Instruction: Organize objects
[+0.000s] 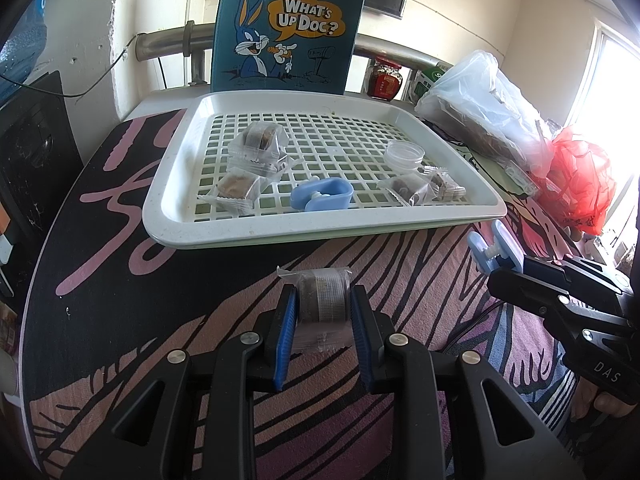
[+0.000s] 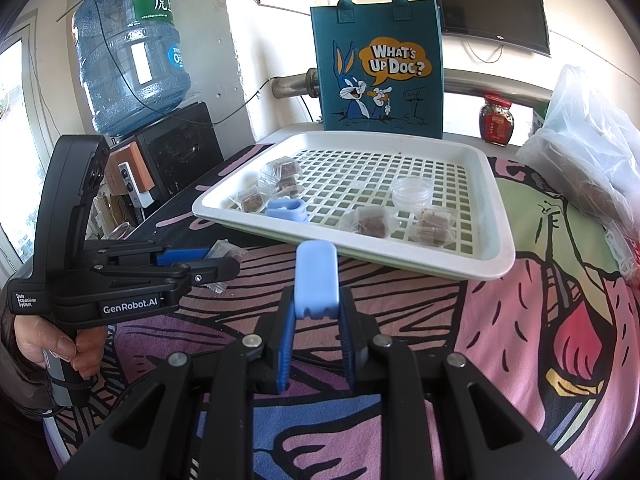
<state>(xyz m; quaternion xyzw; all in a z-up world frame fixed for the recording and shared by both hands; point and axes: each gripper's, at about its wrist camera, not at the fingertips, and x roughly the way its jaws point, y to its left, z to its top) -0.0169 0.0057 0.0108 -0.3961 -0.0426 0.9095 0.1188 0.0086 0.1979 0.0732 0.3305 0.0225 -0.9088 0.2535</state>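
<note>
Left wrist view: a teal bag (image 1: 288, 24) reading "WHAT'S UP DOC?" stands behind the white tray (image 1: 320, 232); the left gripper (image 1: 323, 312) fingers clamp a wrapped snack (image 1: 322, 300) over the cartoon-printed surface (image 1: 160, 320). Right wrist view: the water jug (image 2: 128, 48) bears Chinese characters, the left gripper's housing says "GenRobot.AI"; the right gripper (image 2: 316, 320) fingers pinch a blue clip (image 2: 317, 280) before the tray.

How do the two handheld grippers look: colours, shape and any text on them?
Both are black, angular frames with silver screws and ribbed blue pads on the fingers. The left gripper has a pistol handle and white "GenRobot.AI" lettering; the right gripper reads "DAS". A dark sleeve shows.
</note>
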